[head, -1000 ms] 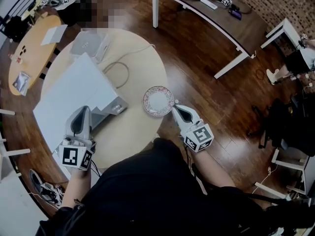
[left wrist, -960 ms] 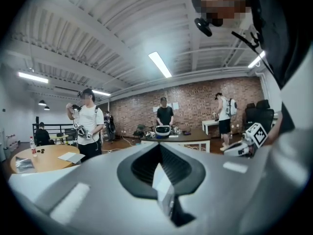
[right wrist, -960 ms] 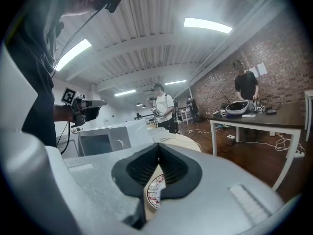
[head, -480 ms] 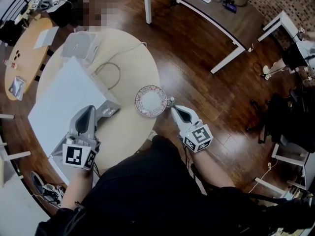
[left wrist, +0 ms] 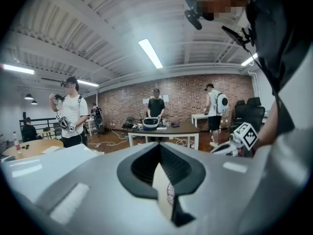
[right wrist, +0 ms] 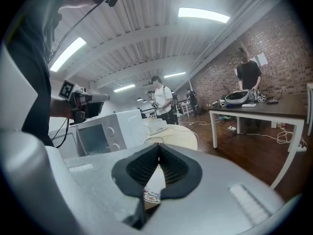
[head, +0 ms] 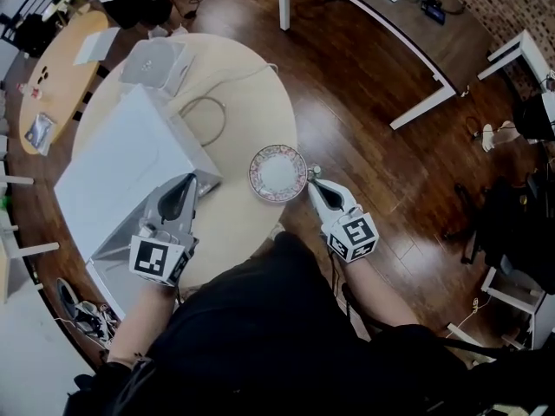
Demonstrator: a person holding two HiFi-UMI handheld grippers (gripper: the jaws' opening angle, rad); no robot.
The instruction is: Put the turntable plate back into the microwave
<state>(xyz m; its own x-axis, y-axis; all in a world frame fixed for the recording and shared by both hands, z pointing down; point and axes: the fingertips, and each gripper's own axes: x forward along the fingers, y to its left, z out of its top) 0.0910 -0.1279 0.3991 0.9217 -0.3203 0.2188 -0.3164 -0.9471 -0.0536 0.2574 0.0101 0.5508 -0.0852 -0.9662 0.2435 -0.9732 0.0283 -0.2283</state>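
Note:
The turntable plate (head: 278, 173), white with a pink patterned rim, hangs over the right edge of the round table (head: 247, 94). My right gripper (head: 310, 178) is shut on its near rim; part of the plate (right wrist: 150, 196) shows under these jaws (right wrist: 159, 148). The white microwave (head: 121, 159) stands on the table's left half, and its front with window and knobs (right wrist: 105, 131) faces me. My left gripper (head: 188, 181) hovers at the microwave's front right corner, jaws (left wrist: 158, 146) shut with nothing between them. In the left gripper view the plate (left wrist: 169, 194) peeks through below.
A white box (head: 156, 63) and a looped cable (head: 204, 115) lie on the table behind the microwave. A dark desk (head: 390, 20) stands at the back right, and a smaller wooden table (head: 56, 72) at the far left. Several people stand around the room.
My left gripper has moved right along the microwave's front to its corner. The right gripper keeps the plate and has sunk a little.

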